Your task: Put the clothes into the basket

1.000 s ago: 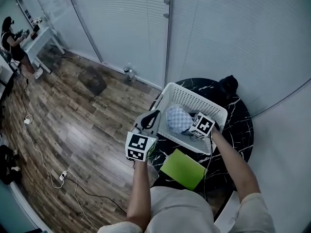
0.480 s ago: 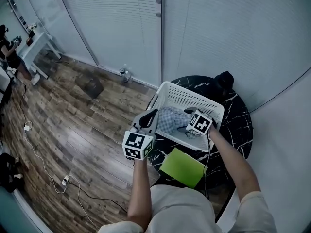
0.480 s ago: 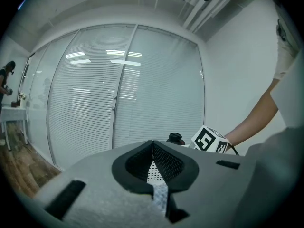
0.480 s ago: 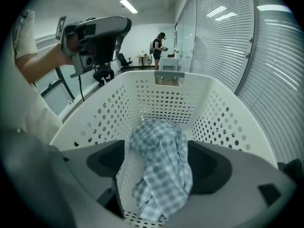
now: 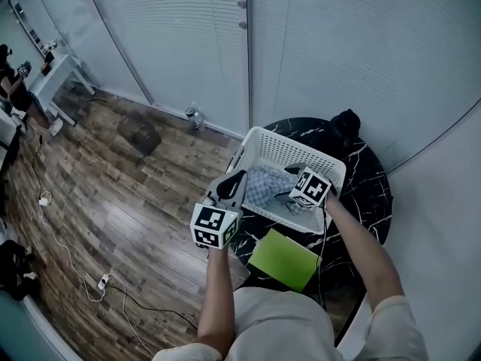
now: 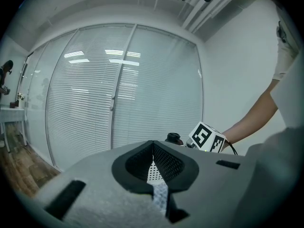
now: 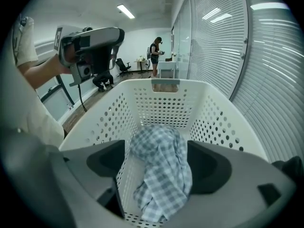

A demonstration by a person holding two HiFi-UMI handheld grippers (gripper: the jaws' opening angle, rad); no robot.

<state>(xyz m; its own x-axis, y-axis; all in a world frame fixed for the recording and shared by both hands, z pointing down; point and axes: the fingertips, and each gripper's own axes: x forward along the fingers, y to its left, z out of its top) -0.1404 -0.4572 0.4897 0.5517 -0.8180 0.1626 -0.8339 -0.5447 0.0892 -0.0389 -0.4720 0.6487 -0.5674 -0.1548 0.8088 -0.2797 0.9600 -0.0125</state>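
Observation:
A white perforated basket (image 5: 299,150) stands on a round black marble table (image 5: 372,194). Inside it lies a blue-and-white checked cloth (image 5: 265,183), crumpled on the basket floor (image 7: 161,167). My right gripper (image 5: 294,177) hangs over the basket's near right side; in the right gripper view its jaws (image 7: 156,167) stand wide open on either side of the cloth, gripping nothing. My left gripper (image 5: 232,182) is held by the basket's left rim, its jaws (image 6: 153,148) shut with nothing between them. The basket wall (image 7: 164,101) fills the right gripper view.
A green sheet (image 5: 284,260) lies on the table's near side. A black object (image 5: 347,126) sits at the table's far edge. Slatted glass walls (image 5: 188,43) run behind. Wooden floor (image 5: 113,194) with cables lies left; a person (image 5: 15,81) stands by a far desk.
The checked cloth was bunched up at my right gripper above the basket; now it lies spread inside the basket and the right jaws are open. The left gripper has barely moved.

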